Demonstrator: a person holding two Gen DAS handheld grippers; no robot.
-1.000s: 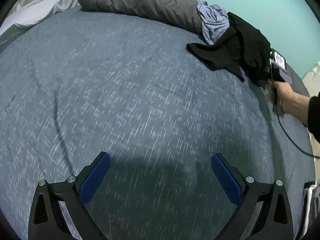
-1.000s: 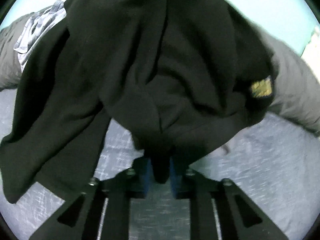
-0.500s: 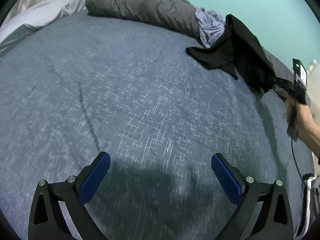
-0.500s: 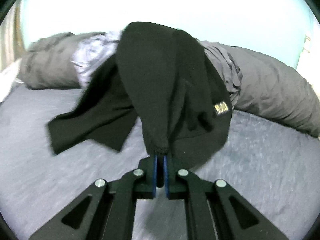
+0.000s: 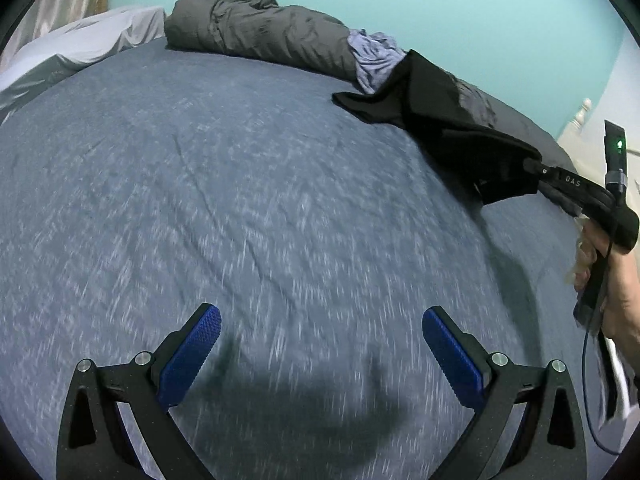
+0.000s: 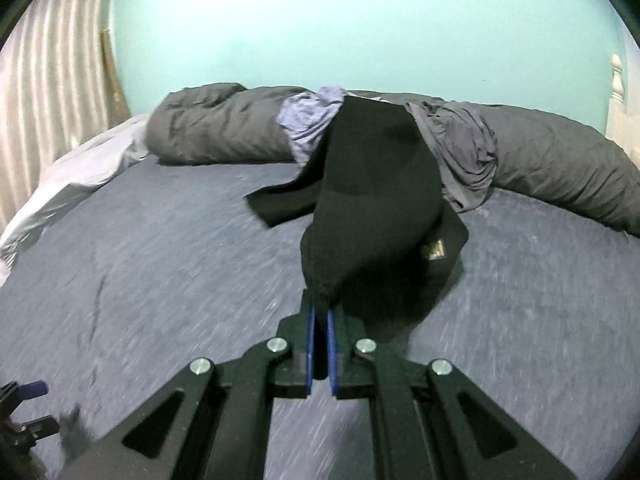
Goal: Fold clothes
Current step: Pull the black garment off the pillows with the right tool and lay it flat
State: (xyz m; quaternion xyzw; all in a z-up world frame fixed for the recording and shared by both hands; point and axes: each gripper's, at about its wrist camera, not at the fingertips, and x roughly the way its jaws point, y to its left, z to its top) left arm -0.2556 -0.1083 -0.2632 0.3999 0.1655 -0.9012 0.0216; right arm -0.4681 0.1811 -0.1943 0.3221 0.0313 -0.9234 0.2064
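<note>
Black fabric fills the middle of what we see from the right wrist: a black garment (image 6: 372,200) with a small yellow label, one end pinched between the clenched blue pads of our right tool (image 6: 319,320), the far end draped on the grey rolled duvet (image 6: 216,128) beside a lilac cloth (image 6: 308,120). Between them it stretches above the blue bed sheet (image 6: 140,248).

From the left wrist, we see our left tool (image 5: 322,354) released, its pads wide apart with nothing between them above the bed sheet. At the right edge a hand (image 5: 616,292) holds the right tool gripping the garment's end.
</note>
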